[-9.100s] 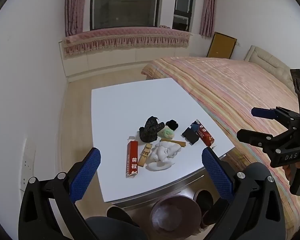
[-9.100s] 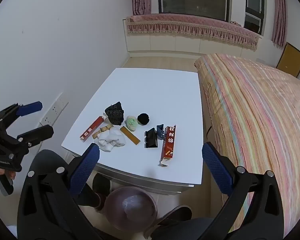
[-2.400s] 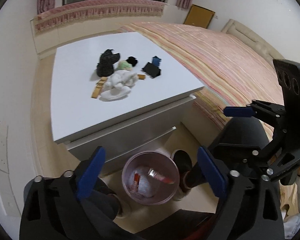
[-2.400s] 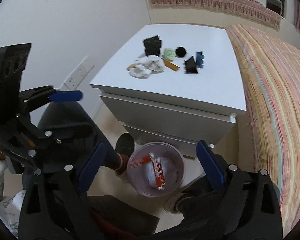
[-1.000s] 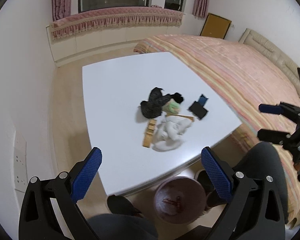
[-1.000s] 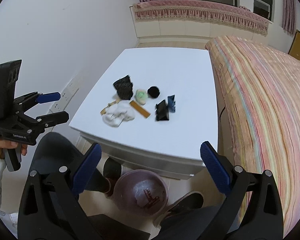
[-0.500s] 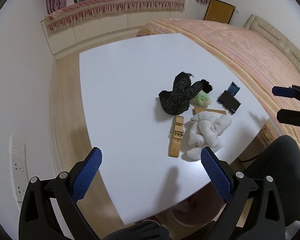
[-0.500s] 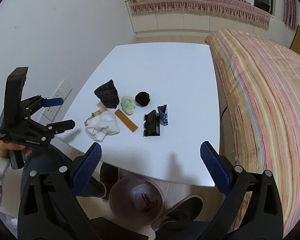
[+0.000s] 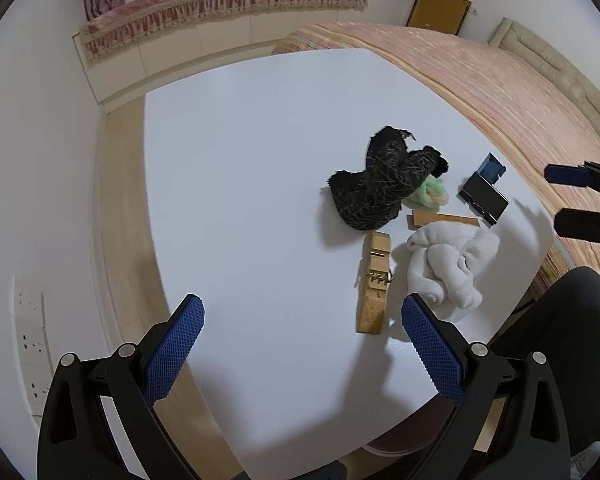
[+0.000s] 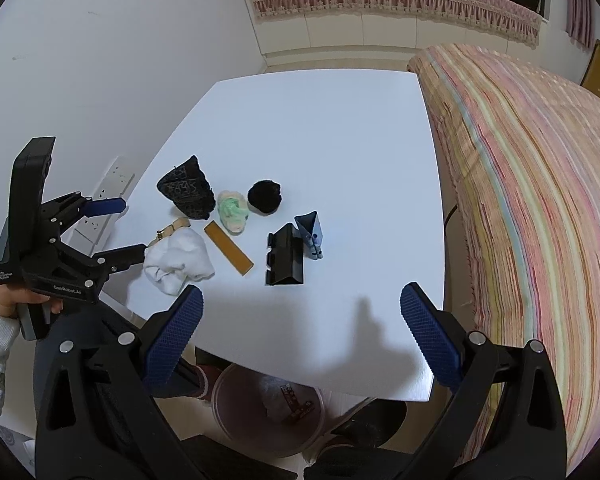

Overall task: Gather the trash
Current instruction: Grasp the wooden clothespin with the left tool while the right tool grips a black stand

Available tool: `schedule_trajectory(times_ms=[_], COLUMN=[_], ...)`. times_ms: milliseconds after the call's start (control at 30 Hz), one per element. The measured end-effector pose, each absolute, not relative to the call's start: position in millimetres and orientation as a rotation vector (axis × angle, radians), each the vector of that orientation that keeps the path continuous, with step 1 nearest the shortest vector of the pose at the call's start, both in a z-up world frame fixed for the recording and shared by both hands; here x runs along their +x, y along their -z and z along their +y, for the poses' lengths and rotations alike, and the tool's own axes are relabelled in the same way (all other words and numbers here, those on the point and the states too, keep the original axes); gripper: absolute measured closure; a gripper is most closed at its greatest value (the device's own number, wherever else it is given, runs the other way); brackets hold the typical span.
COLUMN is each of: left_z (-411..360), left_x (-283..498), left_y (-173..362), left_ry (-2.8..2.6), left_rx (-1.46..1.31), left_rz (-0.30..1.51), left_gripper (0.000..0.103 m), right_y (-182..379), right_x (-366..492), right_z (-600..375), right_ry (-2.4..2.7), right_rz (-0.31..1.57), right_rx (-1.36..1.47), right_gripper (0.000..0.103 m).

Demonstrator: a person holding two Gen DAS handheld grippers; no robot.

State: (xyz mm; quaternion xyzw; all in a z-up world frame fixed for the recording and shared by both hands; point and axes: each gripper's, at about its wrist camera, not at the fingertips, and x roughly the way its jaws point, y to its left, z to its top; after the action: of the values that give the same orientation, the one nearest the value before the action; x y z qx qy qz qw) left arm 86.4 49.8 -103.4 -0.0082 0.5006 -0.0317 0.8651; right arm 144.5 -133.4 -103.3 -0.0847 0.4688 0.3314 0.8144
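You've brought both grippers lower over the glossy white table (image 9: 228, 184). Left gripper (image 9: 302, 346) and right gripper (image 10: 300, 334) gape empty; crumpled white cloth (image 9: 448, 266) lies beside the flat tan box (image 9: 376, 280).

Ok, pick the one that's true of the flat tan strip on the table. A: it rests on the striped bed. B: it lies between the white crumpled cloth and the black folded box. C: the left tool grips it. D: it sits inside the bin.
B: in the right wrist view the tan strip lies flat on the table, with the white cloth on one side and the black box on the other.
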Motion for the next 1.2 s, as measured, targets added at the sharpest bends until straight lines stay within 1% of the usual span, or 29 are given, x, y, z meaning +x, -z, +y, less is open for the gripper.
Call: schedule_trajectory(times_ms=[300,333,433,500,567,600,633,667,700,767,800,833,900,933,967,1000,1033,1133,1167,1200], left_z=[43.8,43.2,41.1,40.2,39.6,39.6,39.6,39.0,39.0,39.4,39.8,39.7,39.4,39.9,39.8,39.3,39.3,39.7,39.9,40.0], left_x=[90.3,90.9,91.6,93.6,94.4,94.6,95.7,95.9,95.9,96.4,97.1,97.3,98.0,99.3,99.2,99.2,99.2,100.7,100.7,100.7], left_y=[108.5,108.8,106.2,105.5,104.6,104.0,103.0,102.0,100.9,99.7,98.9,98.8,98.0,97.6,97.5,97.8,97.7,98.5,98.5,98.6], left_ry=[0.066,0.070,0.075,0.076,0.078,0.078,0.080,0.085,0.089,0.100,0.107,0.113,0.123,0.128,0.133,0.136,0.139,0.141,0.142,0.144], left_rx=[0.002,0.002,0.018,0.017,0.015,0.013,0.012,0.007,0.004,-0.007,-0.014,-0.020,-0.029,-0.036,-0.041,-0.041,-0.042,-0.048,-0.051,-0.053], left_rz=[1.071,1.069,1.056,1.053,1.051,1.050,1.049,1.047,1.047,1.049,1.049,1.050,1.052,1.054,1.055,1.057,1.058,1.057,1.057,1.057], left_gripper=[0.008,0.010,0.021,0.026,0.033,0.036,0.043,0.050,0.053,0.061,0.064,0.068,0.076,0.082,0.087,0.089,0.089,0.089,0.089,0.089], right_y=[109.7,110.5,113.3,115.0,116.0,116.6,117.1,117.8,118.3,119.6,120.1,120.4,121.2,121.9,122.2,122.6,122.8,122.0,121.4,121.1], right_x=[153.4,154.9,160.2,163.5,166.9,168.0,169.1,170.4,171.9,174.2,175.0,175.4,176.5,177.4,178.3,179.3,180.1,179.6,179.9,180.3], right_z=[-130.6,-130.1,-127.6,-125.2,-122.5,-121.6,-120.6,-119.3,-118.3,-117.2,-117.1,-117.4,-116.6,-116.1,-115.3,-114.7,-114.5,-113.5,-113.1,-112.7], right_ry=[-0.717,-0.717,-0.719,-0.724,-0.730,-0.734,-0.736,-0.734,-0.734,-0.736,-0.737,-0.740,-0.742,-0.743,-0.743,-0.742,-0.742,-0.749,-0.749,-0.748], right_rz=[1.008,1.008,1.008,1.005,1.000,0.999,0.997,0.996,0.996,0.997,0.996,0.996,0.995,0.996,0.996,0.995,0.996,0.991,0.987,0.985], right_rx=[-0.189,-0.191,-0.195,-0.200,-0.202,-0.203,-0.207,-0.215,-0.218,-0.221,-0.221,-0.221,-0.225,-0.227,-0.228,-0.230,-0.230,-0.232,-0.233,-0.235], right_gripper=[0.006,0.006,0.006,0.006,0.007,0.012,0.016,0.023,0.030,0.035,0.039,0.041,0.049,0.052,0.057,0.061,0.063,0.073,0.079,0.082])
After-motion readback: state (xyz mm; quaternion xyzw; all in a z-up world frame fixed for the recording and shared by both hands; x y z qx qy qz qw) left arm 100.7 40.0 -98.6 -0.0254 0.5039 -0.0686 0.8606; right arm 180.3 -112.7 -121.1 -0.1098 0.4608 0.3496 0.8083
